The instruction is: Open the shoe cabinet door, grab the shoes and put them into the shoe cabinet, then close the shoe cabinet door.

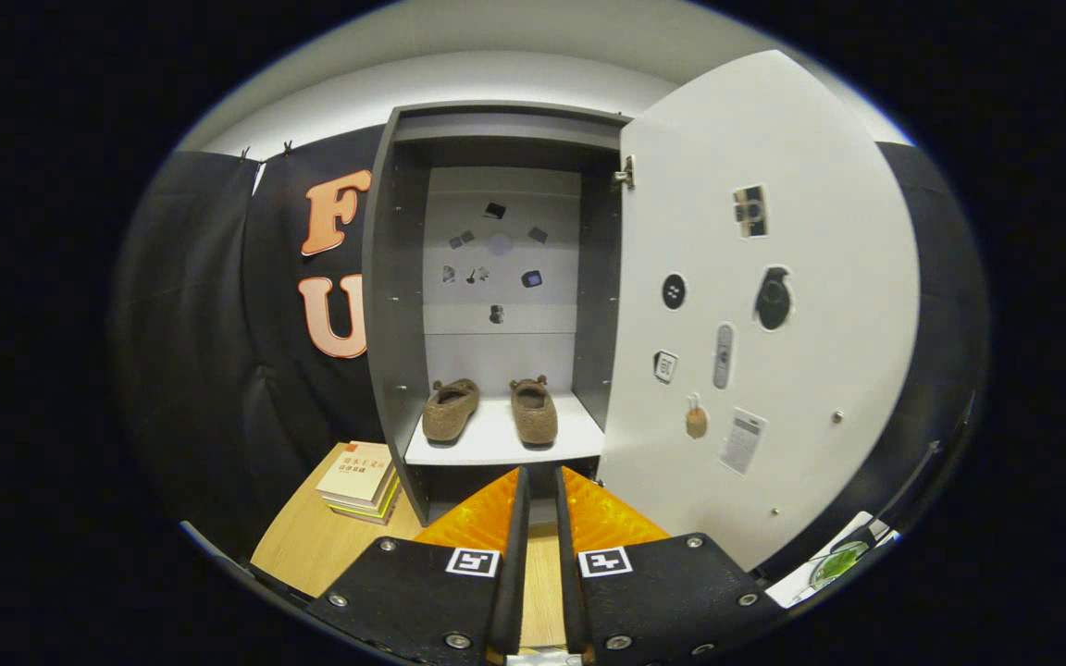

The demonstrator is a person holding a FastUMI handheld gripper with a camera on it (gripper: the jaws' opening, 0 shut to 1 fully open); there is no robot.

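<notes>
The grey shoe cabinet (396, 277) stands open straight ahead. Its white door (774, 305) is swung out to the right, with stickers on its inner face. Two brown fuzzy shoes lie on the white shelf (496, 442): the left shoe (450, 410) and the right shoe (534, 412), side by side with a gap between them. My gripper (539, 481) is in front of and below the shelf, its fingers nearly together with only a narrow slit and nothing held between them.
A stack of books (359, 479) lies on the wooden floor (311, 546) left of the cabinet's base. Small stickers dot the cabinet's back wall (501, 250). Papers (834, 562) lie past the door's lower right edge.
</notes>
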